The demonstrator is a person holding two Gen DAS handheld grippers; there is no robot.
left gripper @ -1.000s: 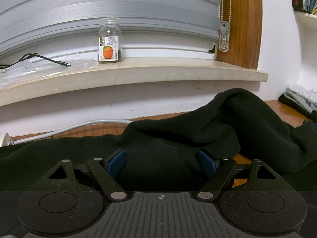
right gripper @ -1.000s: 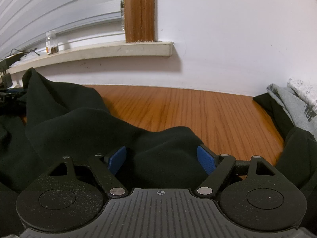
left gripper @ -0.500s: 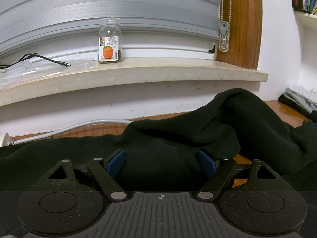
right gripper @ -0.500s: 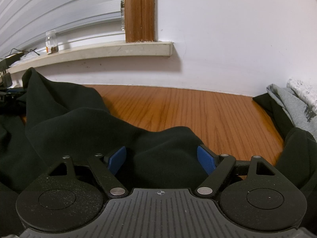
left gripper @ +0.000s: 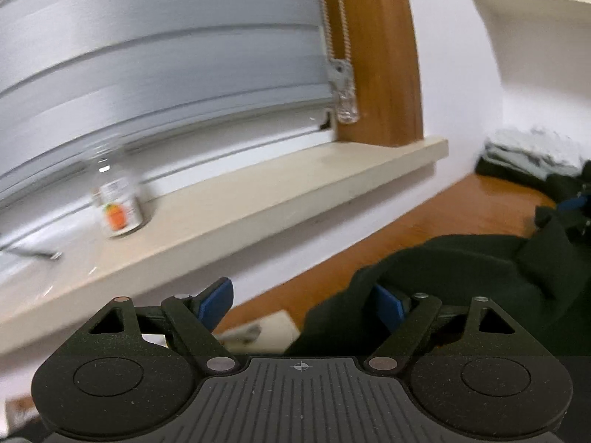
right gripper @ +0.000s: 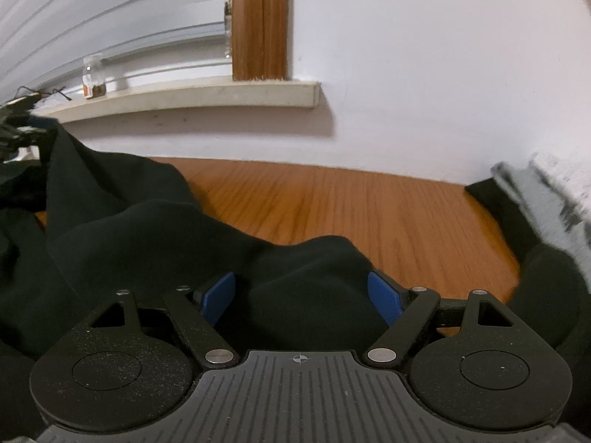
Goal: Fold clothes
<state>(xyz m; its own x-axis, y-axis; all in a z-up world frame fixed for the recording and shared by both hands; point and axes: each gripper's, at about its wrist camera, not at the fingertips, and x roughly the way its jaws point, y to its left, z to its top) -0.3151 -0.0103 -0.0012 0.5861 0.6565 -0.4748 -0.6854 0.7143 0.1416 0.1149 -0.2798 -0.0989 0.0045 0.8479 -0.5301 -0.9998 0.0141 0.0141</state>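
Note:
A black garment [right gripper: 122, 243] lies crumpled on the wooden floor [right gripper: 351, 203]. My right gripper [right gripper: 301, 284] stands open low over it, with a hump of the cloth lying between its blue pads [right gripper: 218, 295]. My left gripper [left gripper: 301, 295] is open and tilted. Only its right finger [left gripper: 388, 306] is against the edge of the black garment [left gripper: 461, 269], and the gap between its fingers shows wall and floor. The picture in the left wrist view is blurred. At the far left of the right wrist view the left gripper [right gripper: 14, 129] shows above the garment.
A stone windowsill [left gripper: 295, 184] carries a small glass jar [left gripper: 118, 206] with an orange label. A blind cord weight [left gripper: 343, 96] hangs beside the wooden frame. A white plug or socket block [left gripper: 258, 328] lies on the floor. Grey and dark clothes [right gripper: 546, 203] are piled at the right wall.
The left gripper has lifted, rolled and swung off the garment, so the cloth is now only at its right finger. The right gripper has stayed put over the cloth.

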